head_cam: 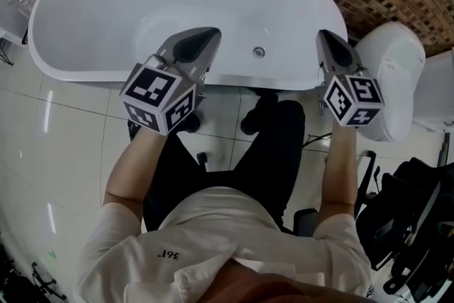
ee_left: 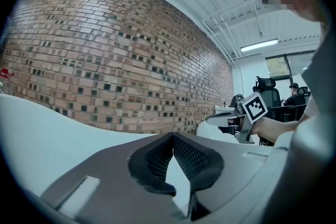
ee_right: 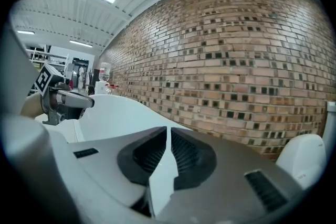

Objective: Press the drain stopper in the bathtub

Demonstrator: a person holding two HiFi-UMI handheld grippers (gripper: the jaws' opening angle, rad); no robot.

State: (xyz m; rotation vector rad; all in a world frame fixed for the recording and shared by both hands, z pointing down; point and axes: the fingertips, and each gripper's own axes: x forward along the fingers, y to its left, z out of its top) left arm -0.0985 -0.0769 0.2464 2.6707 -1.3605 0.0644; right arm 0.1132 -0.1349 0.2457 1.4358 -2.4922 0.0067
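Two grippers hover over the near rim of the bathtub, neither touching it. Left gripper: jaws pressed together, nothing between them. Right gripper: jaws closed to a hairline slit, also empty. Judgement: the closed tips make a blunt pusher. The drain stopper sits inside the tub between both tips, at 3 o'clock from the left one, untouched. The basin lies open toward 12 o'clock. A toilet crowds the right side at 3 o'clock.
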